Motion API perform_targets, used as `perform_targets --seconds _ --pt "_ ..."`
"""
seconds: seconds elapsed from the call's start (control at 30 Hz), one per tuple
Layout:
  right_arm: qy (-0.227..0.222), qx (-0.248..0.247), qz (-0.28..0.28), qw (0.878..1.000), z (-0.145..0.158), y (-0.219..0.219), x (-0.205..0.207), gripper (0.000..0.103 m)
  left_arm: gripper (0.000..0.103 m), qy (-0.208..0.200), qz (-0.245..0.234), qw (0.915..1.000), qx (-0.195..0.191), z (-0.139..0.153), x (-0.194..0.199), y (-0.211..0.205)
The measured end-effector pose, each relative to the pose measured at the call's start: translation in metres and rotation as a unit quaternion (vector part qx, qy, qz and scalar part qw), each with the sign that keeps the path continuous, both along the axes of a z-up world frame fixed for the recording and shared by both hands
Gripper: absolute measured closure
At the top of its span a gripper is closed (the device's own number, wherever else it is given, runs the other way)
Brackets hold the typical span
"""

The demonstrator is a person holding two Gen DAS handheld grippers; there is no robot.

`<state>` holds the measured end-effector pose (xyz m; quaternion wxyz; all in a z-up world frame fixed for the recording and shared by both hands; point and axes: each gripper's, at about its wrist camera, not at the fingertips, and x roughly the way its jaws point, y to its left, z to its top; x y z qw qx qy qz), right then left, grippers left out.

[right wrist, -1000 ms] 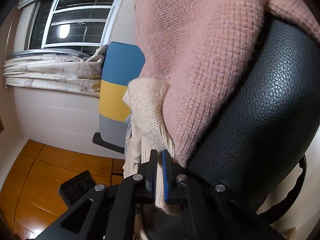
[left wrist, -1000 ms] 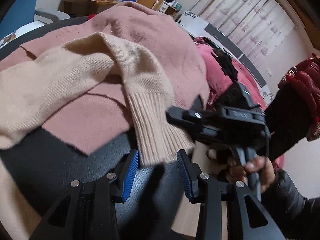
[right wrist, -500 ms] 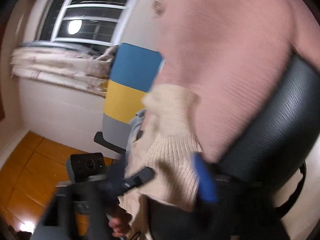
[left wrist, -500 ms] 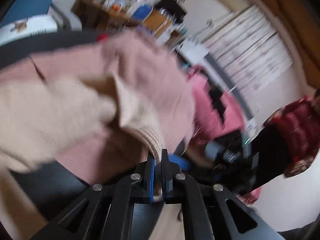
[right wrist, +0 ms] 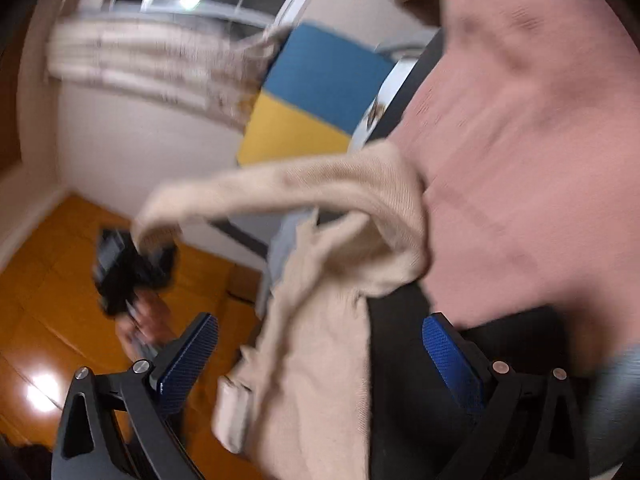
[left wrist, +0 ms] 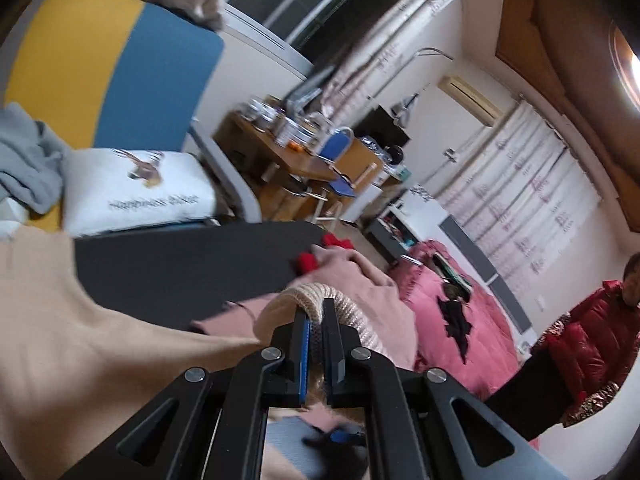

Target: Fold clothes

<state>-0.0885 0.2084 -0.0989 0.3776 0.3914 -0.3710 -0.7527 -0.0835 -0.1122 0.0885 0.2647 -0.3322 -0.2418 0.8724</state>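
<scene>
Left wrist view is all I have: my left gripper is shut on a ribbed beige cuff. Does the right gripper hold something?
Observer: No. The right gripper is wide open; the beige sweater hangs between its fingers, but the pads do not press on it.
Operator: Where does my sleeve run?
Observer: In the right wrist view, the beige sleeve stretches from the pink sweater across to the left gripper.
Operator: What is below the sweaters?
Observer: The pink sweater drapes over a black seat, with wooden floor beyond.
</scene>
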Motion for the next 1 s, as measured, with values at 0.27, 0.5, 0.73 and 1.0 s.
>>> perform_targets --seconds 0.27,0.5,0.73,1.0 --pt "0.089 0.122 0.063 0.986 0.007 -0.143 -0.027 0.0 0.099 0.019 0.024 0.9994 0.013 0.001 0.016 -0.045" --pt "0.031 0.117 0.003 0.993 -0.022 -0.178 -0.053 0.0 0.099 0.035 0.083 0.9958 0.014 -0.02 0.053 -0.122" --pt "0.069 0.126 0.005 0.99 -0.021 -0.179 -0.043 0.0 0.098 -0.096 0.159 0.9826 0.001 -0.132 0.084 -0.206" --pt "0.074 0.14 0.005 0.987 -0.019 -0.177 -0.049 0.0 0.071 -0.158 0.228 0.9512 0.136 -0.213 0.131 -0.274"
